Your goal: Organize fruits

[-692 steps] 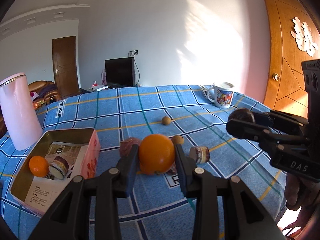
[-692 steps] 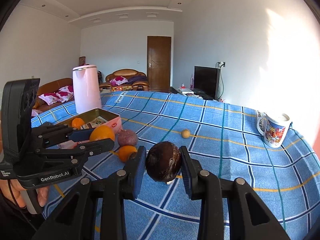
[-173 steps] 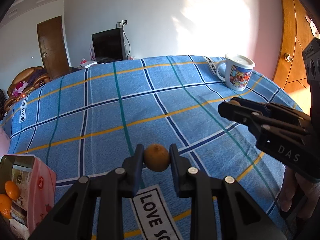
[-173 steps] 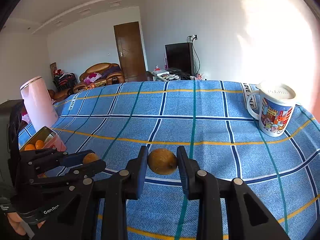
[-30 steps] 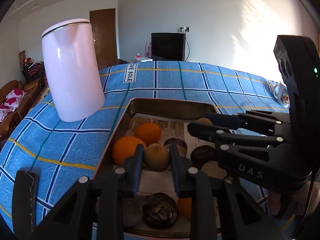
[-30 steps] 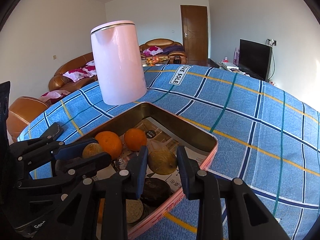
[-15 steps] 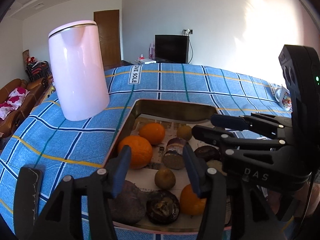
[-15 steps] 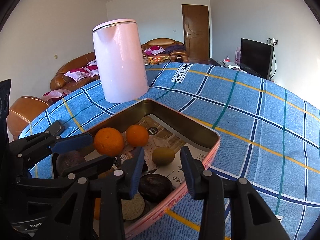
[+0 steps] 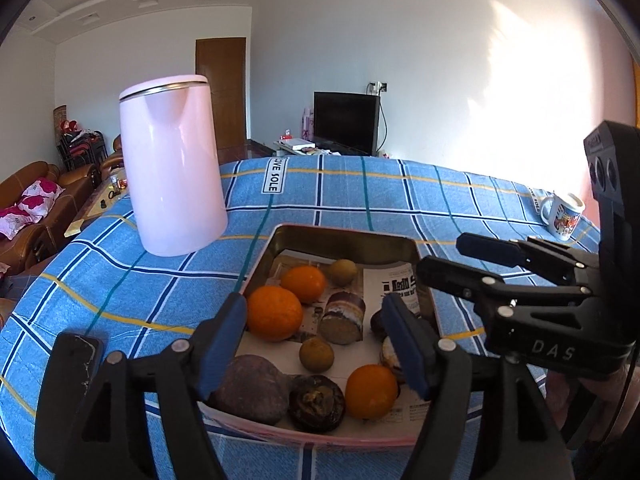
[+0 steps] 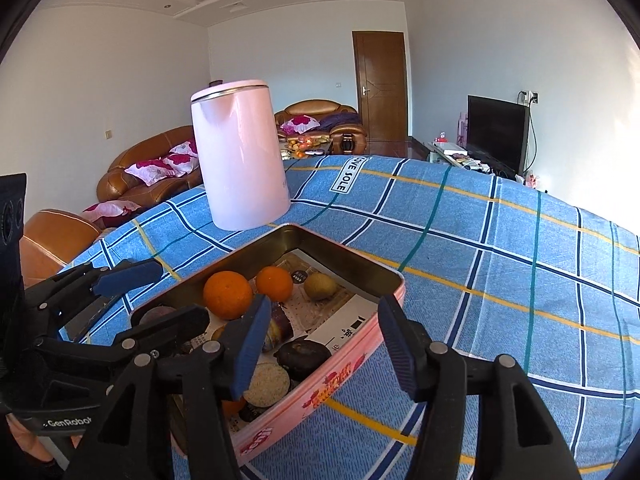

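1. a second ago each gripper was clenched on a small brown fruit above the tin; now both are released. the left gripper (image 9: 316,344) has its fingers spread wide with nothing between them, and the right gripper (image 10: 326,340) is likewise spread and empty.

2. the two brown fruits now lie inside the pink tin (image 9: 344,234): one near the middle of the paper lining (image 9: 316,355), the other at the far side beside the smaller orange (image 9: 342,272). in the right view that far fruit (image 10: 320,286) sits just right of the small orange (image 10: 274,283).

3. the tin holds the rest too: a large orange (image 9: 274,312) at the left, a third orange (image 9: 371,391) at the near edge, a dull purple fruit (image 9: 253,384) at the near left corner, a dark wrinkled fruit (image 9: 317,402) beside it, and a small round cake (image 9: 342,323) on its side in the middle.

4. both grippers have pulled back and risen a little since the drop, so the tin is seen from further off.

5. the blue checked desk (image 10: 500,248) shows no loose fruit in either view; only the pink kettle (image 9: 172,164) far left of the tin and a mug (image 9: 562,216) at the far right edge stand on it.

6. my judgement: the gathering looks finished or nearly so, with every visible fruit in the tin. what is left, if anything, would be a check of desk areas outside these views.
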Demonstrator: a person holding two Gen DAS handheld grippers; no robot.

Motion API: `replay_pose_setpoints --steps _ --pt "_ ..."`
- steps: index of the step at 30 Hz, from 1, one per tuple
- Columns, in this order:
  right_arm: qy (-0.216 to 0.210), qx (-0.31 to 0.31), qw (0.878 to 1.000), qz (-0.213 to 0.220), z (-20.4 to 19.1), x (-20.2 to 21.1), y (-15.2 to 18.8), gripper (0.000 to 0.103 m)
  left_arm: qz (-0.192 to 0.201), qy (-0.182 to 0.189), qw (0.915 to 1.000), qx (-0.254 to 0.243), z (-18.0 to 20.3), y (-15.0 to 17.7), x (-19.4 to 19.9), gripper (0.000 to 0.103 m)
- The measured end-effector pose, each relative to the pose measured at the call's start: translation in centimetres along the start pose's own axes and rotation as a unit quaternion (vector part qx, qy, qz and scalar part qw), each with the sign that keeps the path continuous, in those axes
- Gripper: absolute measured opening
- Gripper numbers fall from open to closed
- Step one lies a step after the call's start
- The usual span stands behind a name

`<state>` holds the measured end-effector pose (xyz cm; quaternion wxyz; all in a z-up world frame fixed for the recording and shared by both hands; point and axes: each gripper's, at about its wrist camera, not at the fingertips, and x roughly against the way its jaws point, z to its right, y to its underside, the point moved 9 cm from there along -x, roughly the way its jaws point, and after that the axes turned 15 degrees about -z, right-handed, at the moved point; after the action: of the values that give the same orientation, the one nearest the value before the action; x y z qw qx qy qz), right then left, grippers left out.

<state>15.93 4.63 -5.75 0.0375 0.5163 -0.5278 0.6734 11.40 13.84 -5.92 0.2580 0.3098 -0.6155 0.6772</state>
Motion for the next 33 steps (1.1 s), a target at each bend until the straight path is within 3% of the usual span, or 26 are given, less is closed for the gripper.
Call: replay_pose_setpoints --steps 12,33 --pt "0.022 -0.006 0.999 0.039 0.7 4.7 0.9 0.067 0.015 -0.001 0.9999 -0.006 1.0 0.1 1.4 0.077" --pt "0.024 -0.015 0.998 0.054 1.5 7.1 1.8 0.067 0.022 -0.002 0.9997 -0.011 2.1 0.0 2.2 0.077"
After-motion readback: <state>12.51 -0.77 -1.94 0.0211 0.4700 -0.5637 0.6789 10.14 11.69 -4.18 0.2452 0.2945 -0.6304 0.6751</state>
